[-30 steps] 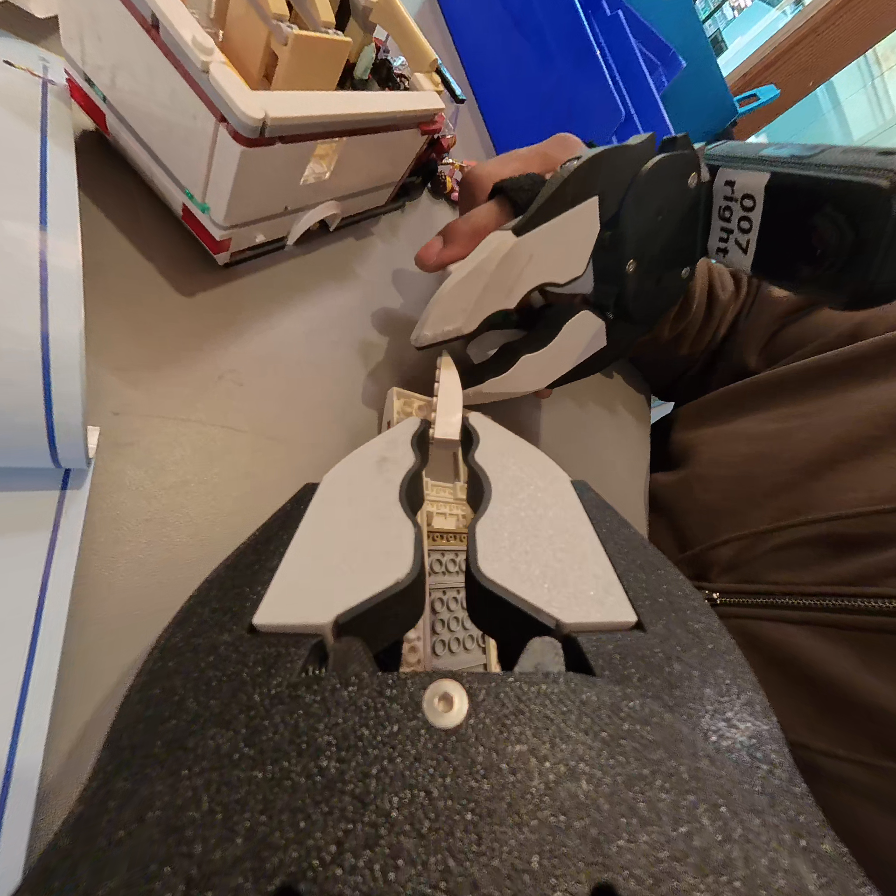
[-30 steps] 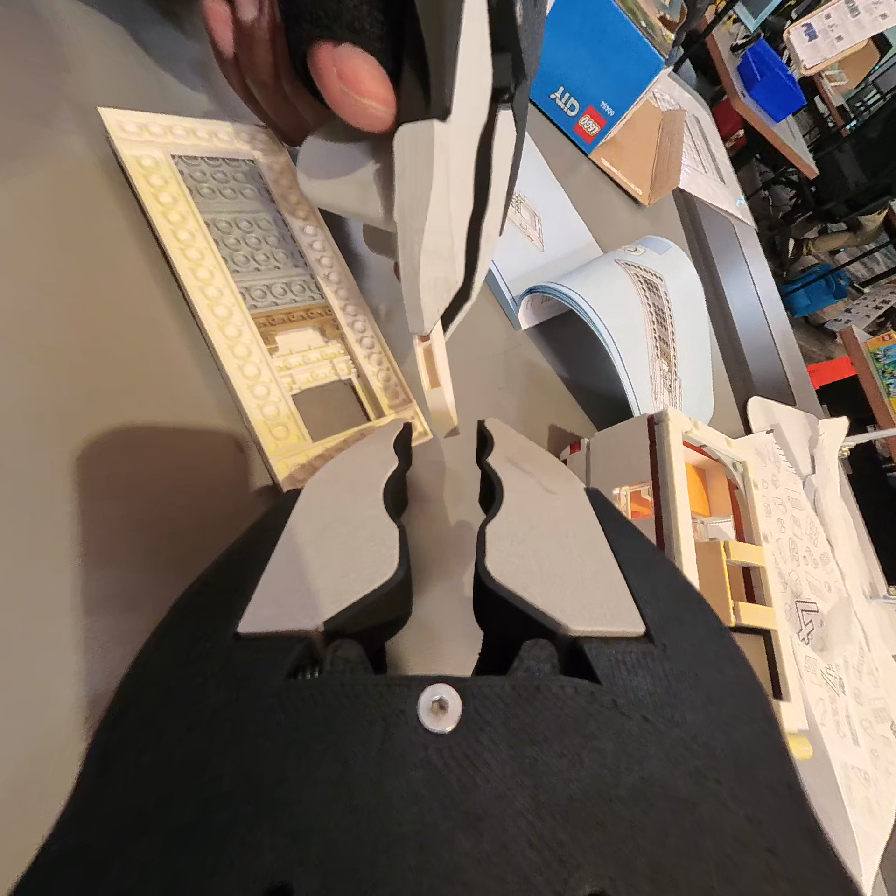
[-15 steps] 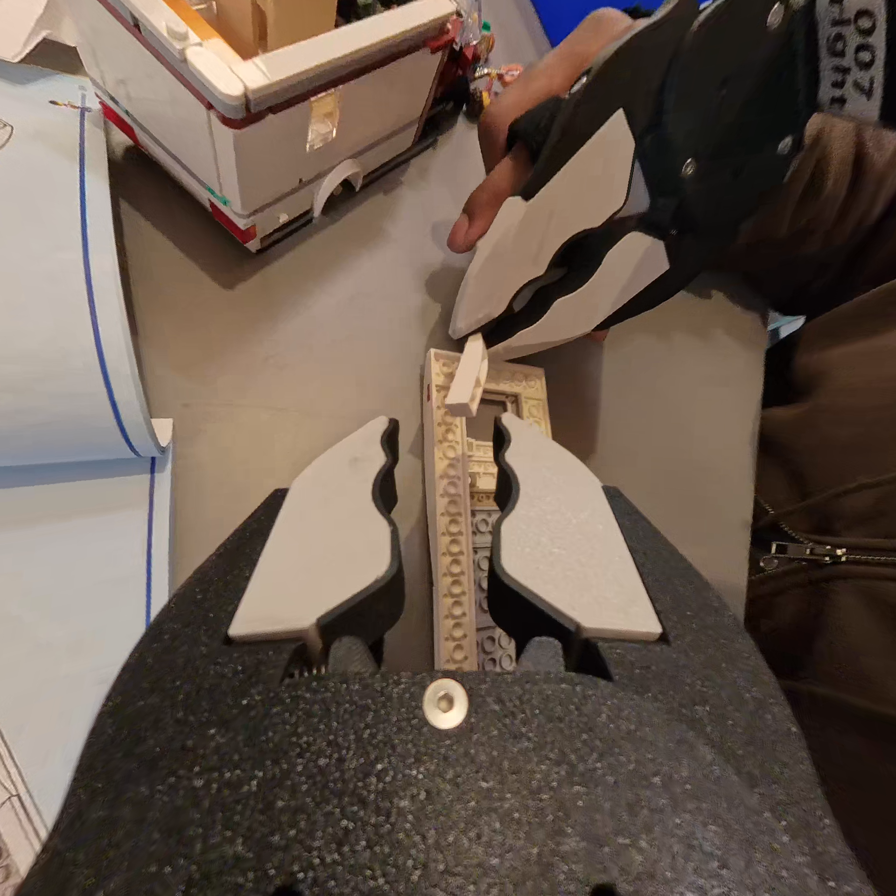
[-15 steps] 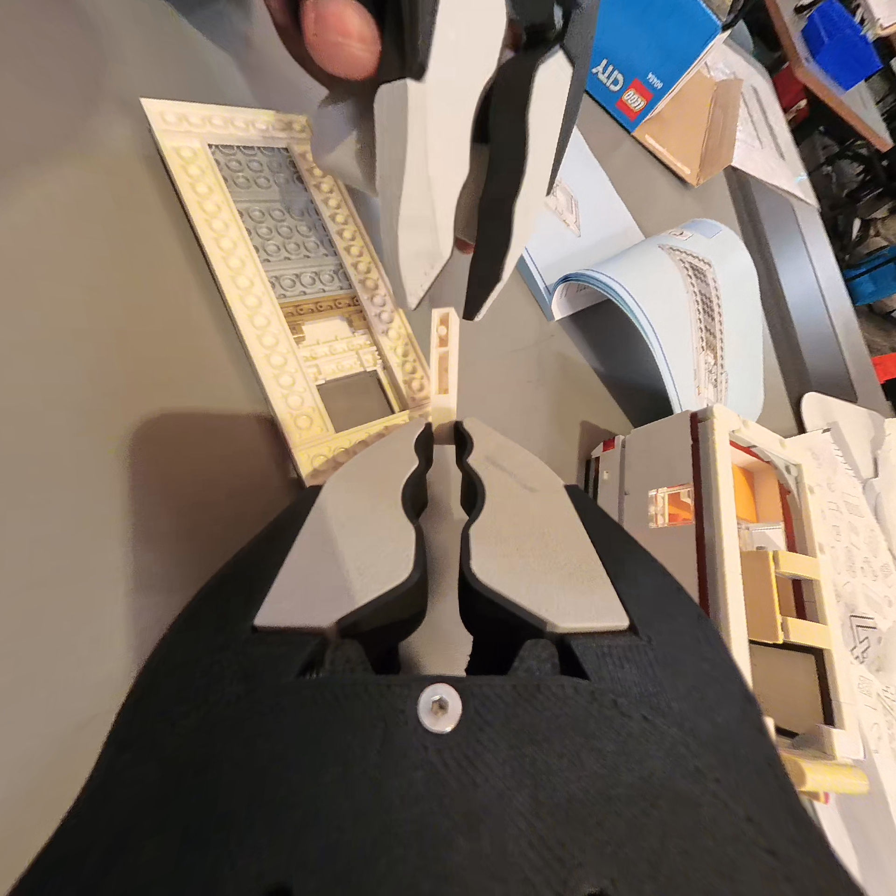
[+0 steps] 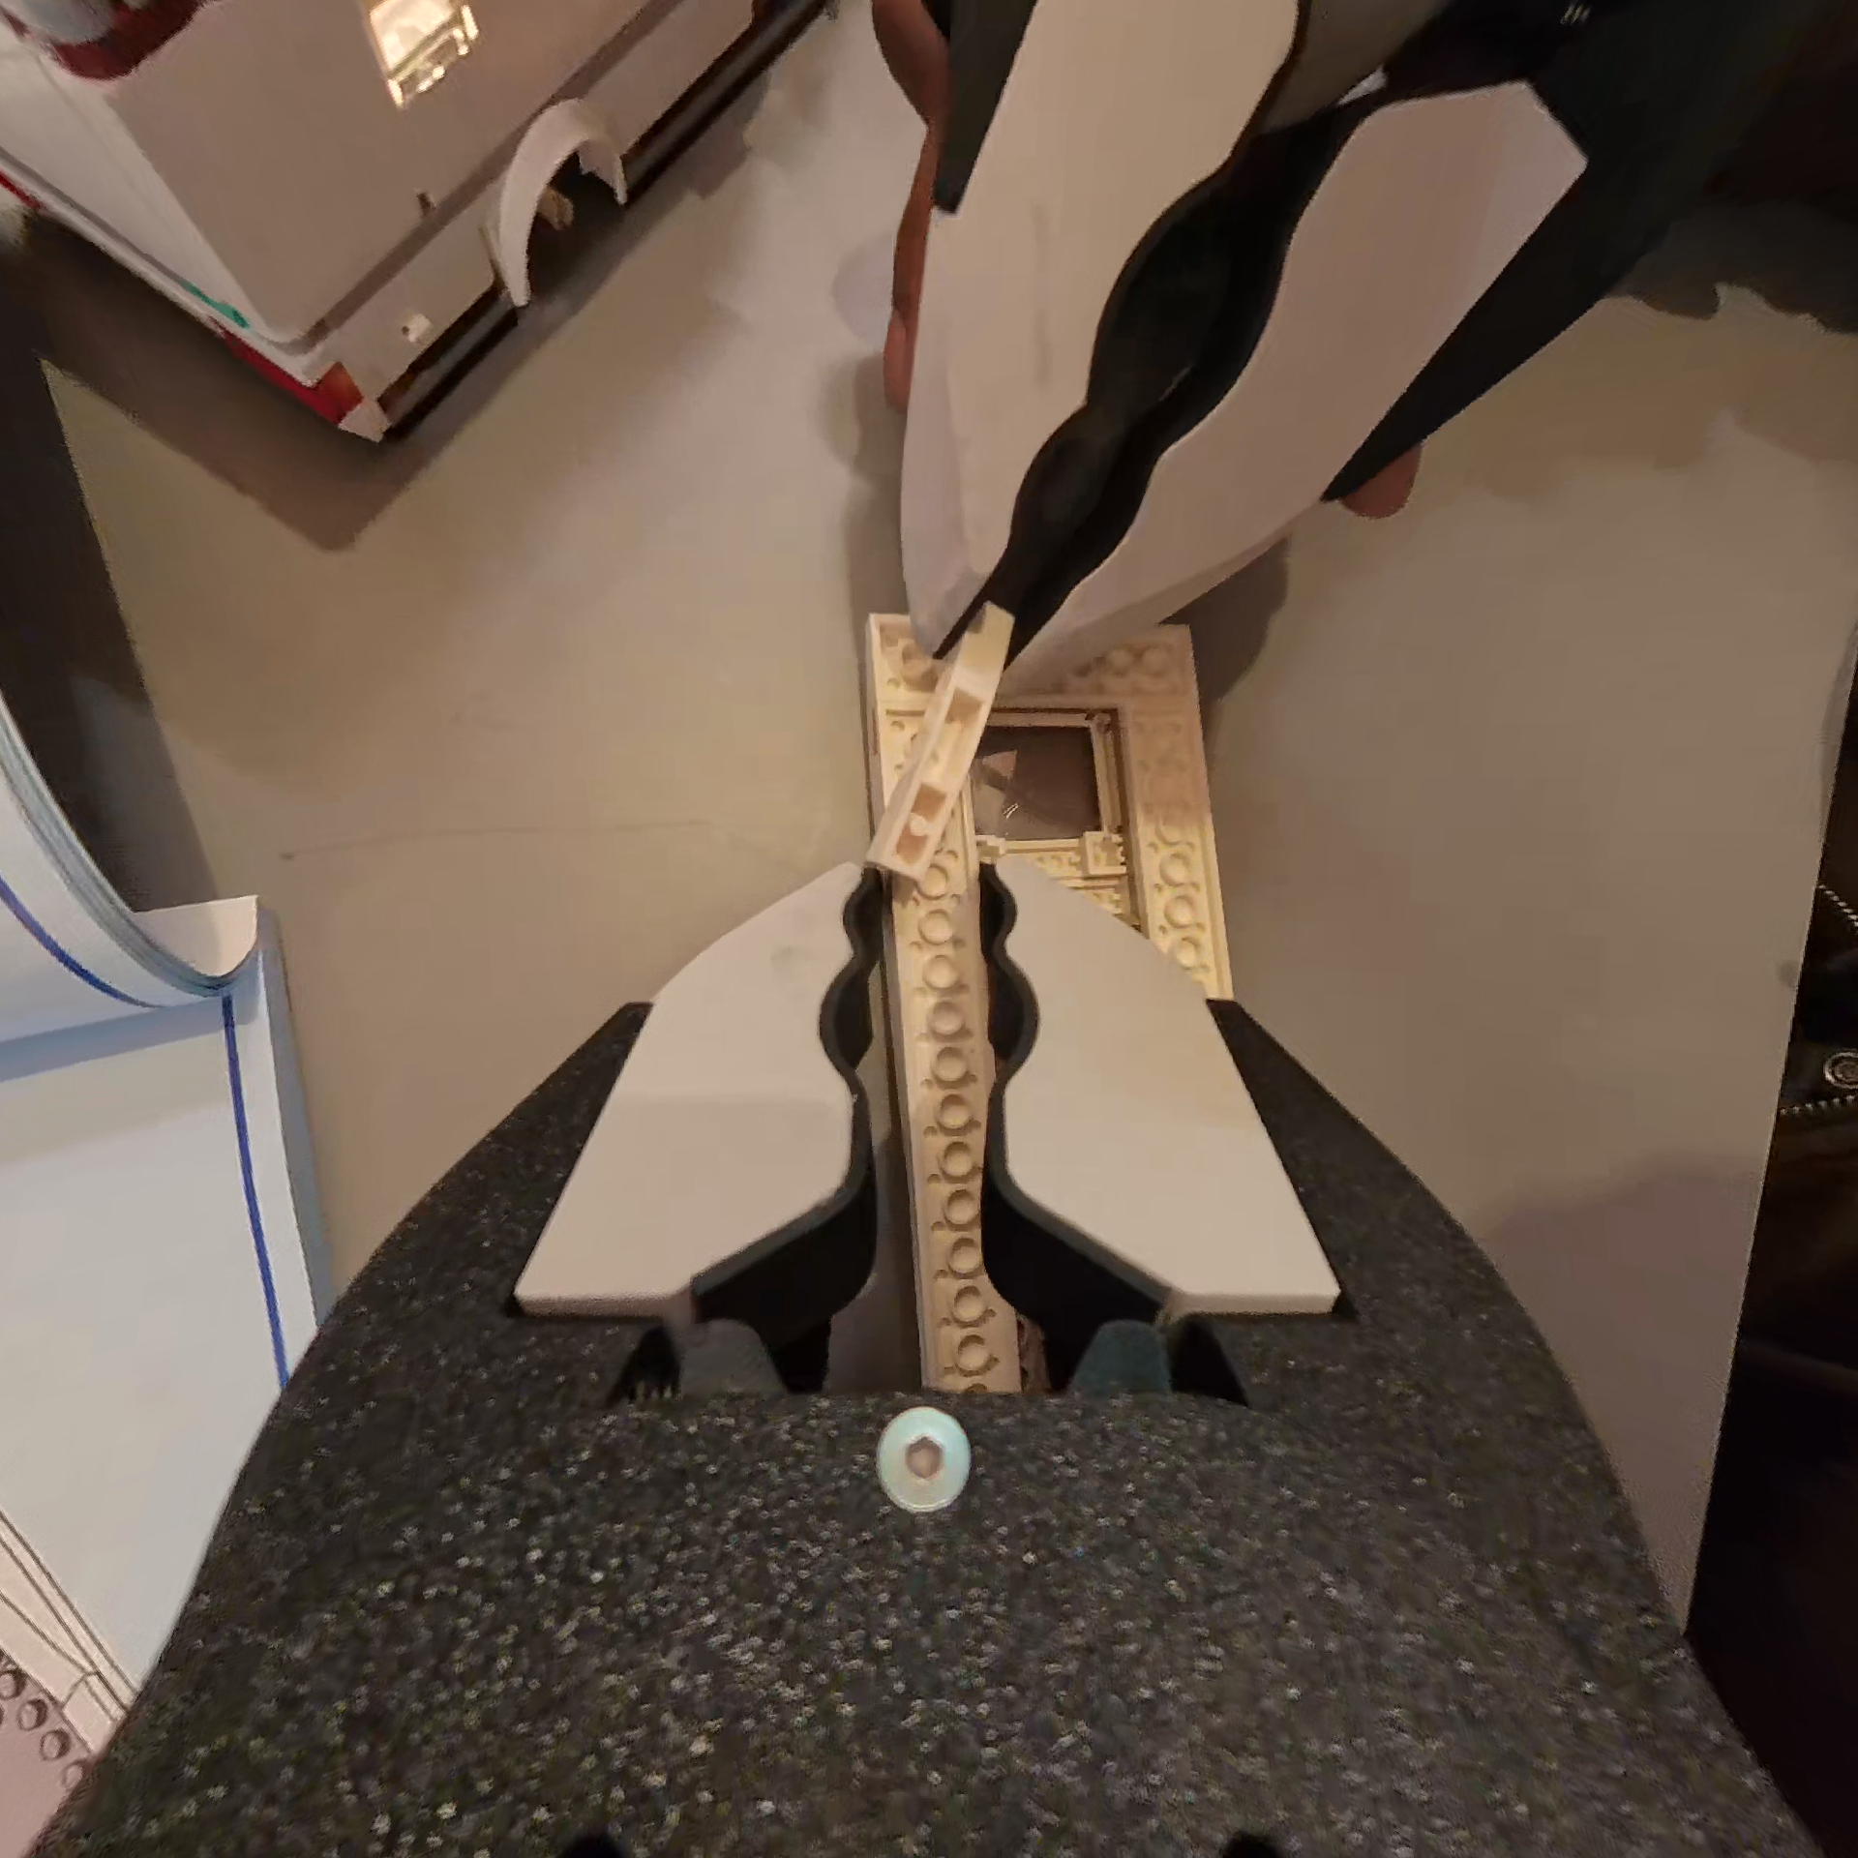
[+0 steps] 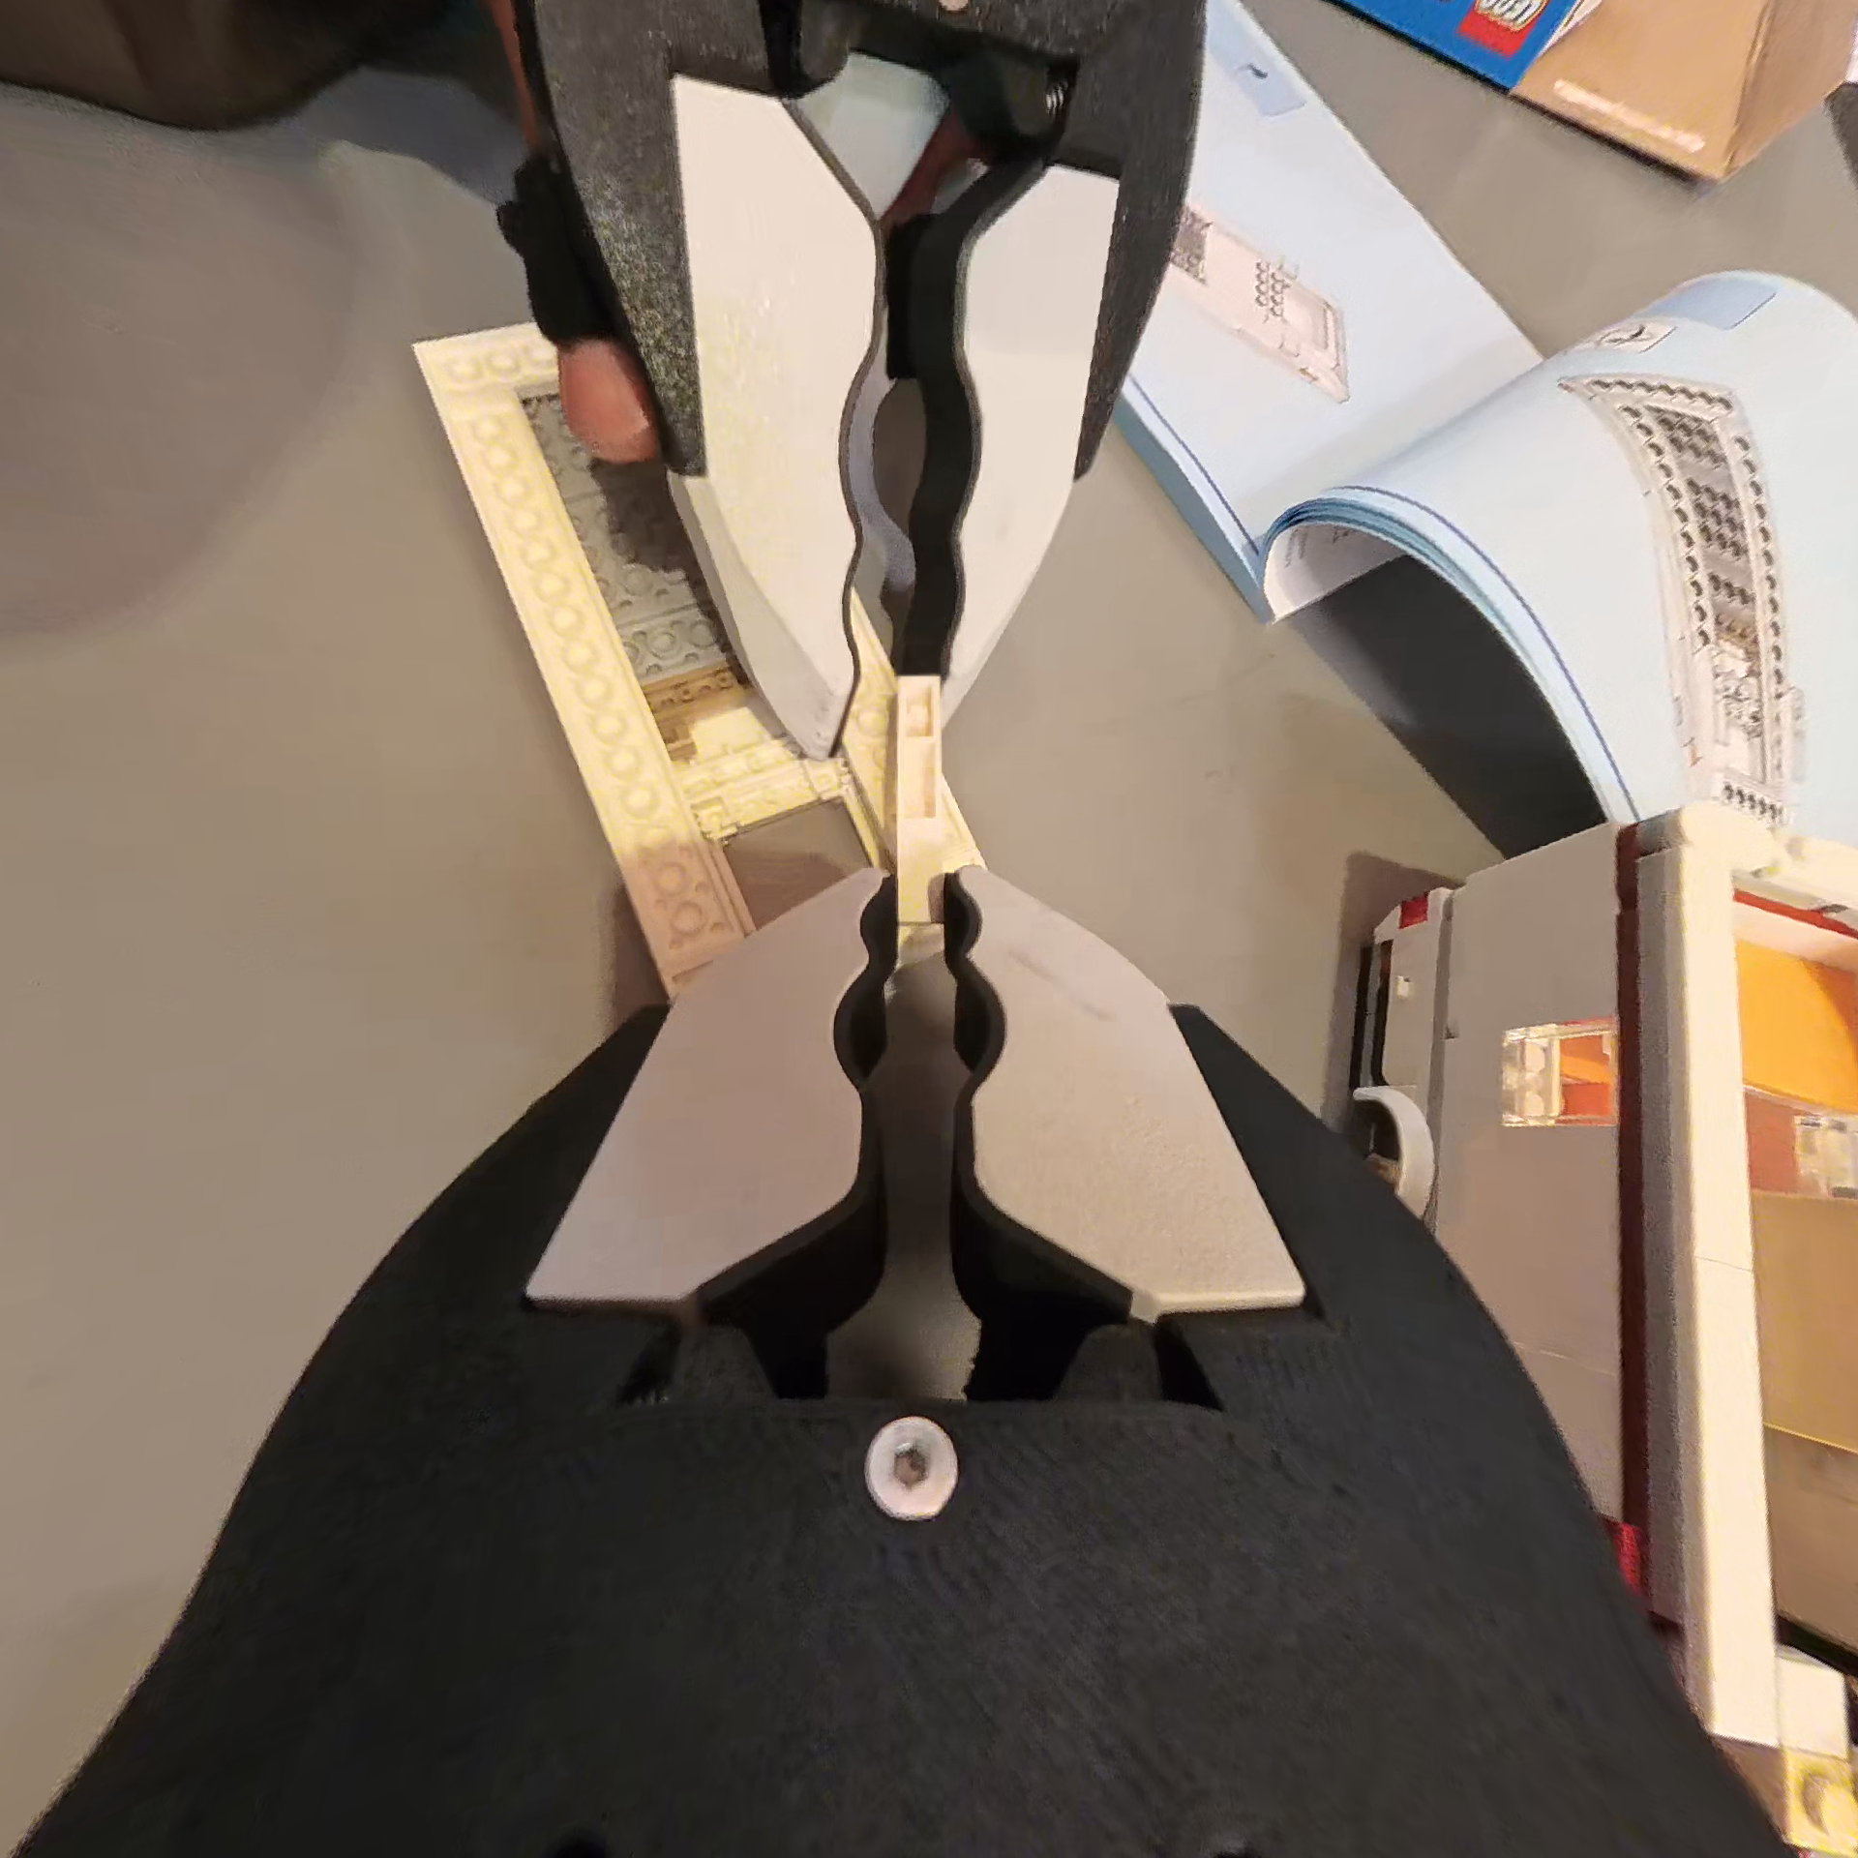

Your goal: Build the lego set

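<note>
My right gripper (image 6: pixel 917 890) is shut on one end of a narrow cream brick (image 6: pixel 920 794) and holds it above the grey table. In the left wrist view the same brick (image 5: pixel 940 754) hangs from the right gripper (image 5: pixel 980 623), hollow underside showing. My left gripper (image 5: pixel 930 880) is open, and the brick's free end lies just at its fingertips, closest to the left one. No pad presses on it. Below lies a flat cream studded plate (image 5: pixel 1171 804) with grey studs and a dark square opening. It also shows in the right wrist view (image 6: pixel 603 684), under the left gripper (image 6: pixel 875 704).
A white and red brick-built model (image 5: pixel 302 201) stands at the back left, and at the right in the right wrist view (image 6: pixel 1659 1106). An open instruction booklet (image 6: pixel 1508 503) curls beside it. A blue and cardboard box (image 6: pixel 1659 80) lies beyond. A dark sleeve (image 5: pixel 1810 1206) is at the right. Left and right tips are no more than a few centimetres apart.
A second ago my left gripper held the cream brick and my right was open. The right shut on it, the left let go and opened wide, then narrowed and moved close to the brick's free end.
</note>
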